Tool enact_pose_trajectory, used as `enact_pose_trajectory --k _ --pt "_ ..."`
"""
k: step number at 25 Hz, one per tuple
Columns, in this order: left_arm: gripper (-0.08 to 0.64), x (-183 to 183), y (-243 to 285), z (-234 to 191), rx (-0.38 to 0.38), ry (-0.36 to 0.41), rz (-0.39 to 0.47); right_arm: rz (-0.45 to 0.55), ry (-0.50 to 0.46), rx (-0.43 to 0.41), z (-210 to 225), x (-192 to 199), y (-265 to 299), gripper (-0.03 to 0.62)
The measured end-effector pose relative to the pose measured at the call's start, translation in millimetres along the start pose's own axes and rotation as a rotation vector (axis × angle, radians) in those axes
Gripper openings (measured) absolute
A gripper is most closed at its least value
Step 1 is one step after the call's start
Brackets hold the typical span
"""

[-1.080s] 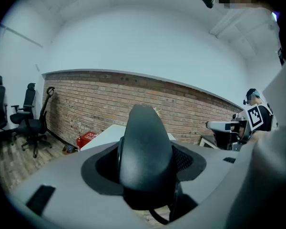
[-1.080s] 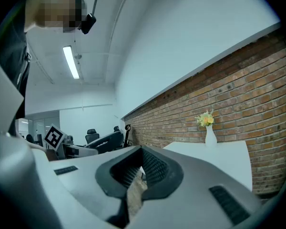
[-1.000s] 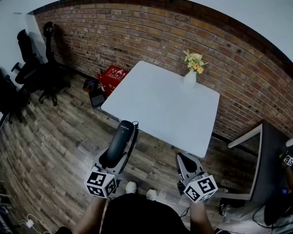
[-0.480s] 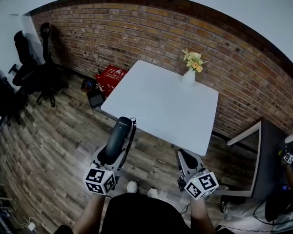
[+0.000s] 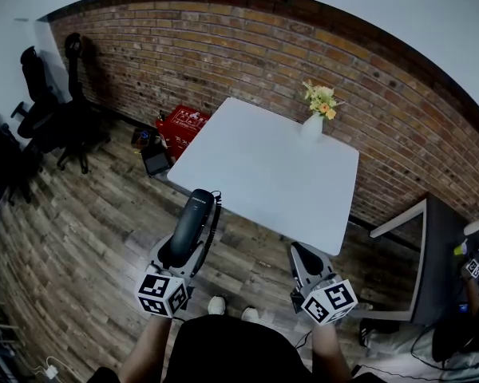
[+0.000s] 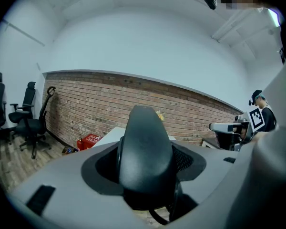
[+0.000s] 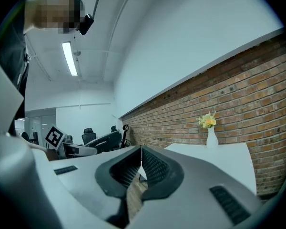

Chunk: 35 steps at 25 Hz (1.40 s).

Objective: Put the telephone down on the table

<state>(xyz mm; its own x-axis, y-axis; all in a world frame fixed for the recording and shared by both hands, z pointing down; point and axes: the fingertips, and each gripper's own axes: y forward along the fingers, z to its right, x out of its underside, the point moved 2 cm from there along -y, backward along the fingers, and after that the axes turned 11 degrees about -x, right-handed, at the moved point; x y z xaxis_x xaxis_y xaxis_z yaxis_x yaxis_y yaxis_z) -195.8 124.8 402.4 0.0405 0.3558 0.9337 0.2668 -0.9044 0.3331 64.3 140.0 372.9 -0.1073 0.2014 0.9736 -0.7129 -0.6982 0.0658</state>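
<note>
Black telephone handset with cord [image 5: 194, 222] was clamped between jaws of left gripper [image 5: 188, 250], in air over wood floor [image 5: 88, 238], short of white square table [image 5: 263, 166]. Right gripper [image 5: 302, 260] was closed, empty. Nothing placed yet; reaching over tabletop, lowering and release all left.

Overhead and jaws-level views; common table [image 5: 263, 166]

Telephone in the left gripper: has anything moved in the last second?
The left gripper and the telephone it holds edged slightly forward, toward the near edge of the table. The right gripper crept forward too. Nothing was picked up or let go. The telephone stays clamped, the right gripper stays shut and empty, and the vase is unchanged.
</note>
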Motion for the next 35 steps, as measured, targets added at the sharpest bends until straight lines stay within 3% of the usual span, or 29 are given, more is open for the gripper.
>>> enact_pose_trajectory --k 23,35 --pt "0.278 -5.1 -0.9 -68.4 0.045 -0.012 0.022 -0.008 -0.02 0.069 -41.1 7.4 39.7 0.023" --pt "0.278 -11.0 12.3 -85.5 0.02 -0.021 0.023 -0.016 -0.011 0.067 -29.5 7.4 56.9 0.023"
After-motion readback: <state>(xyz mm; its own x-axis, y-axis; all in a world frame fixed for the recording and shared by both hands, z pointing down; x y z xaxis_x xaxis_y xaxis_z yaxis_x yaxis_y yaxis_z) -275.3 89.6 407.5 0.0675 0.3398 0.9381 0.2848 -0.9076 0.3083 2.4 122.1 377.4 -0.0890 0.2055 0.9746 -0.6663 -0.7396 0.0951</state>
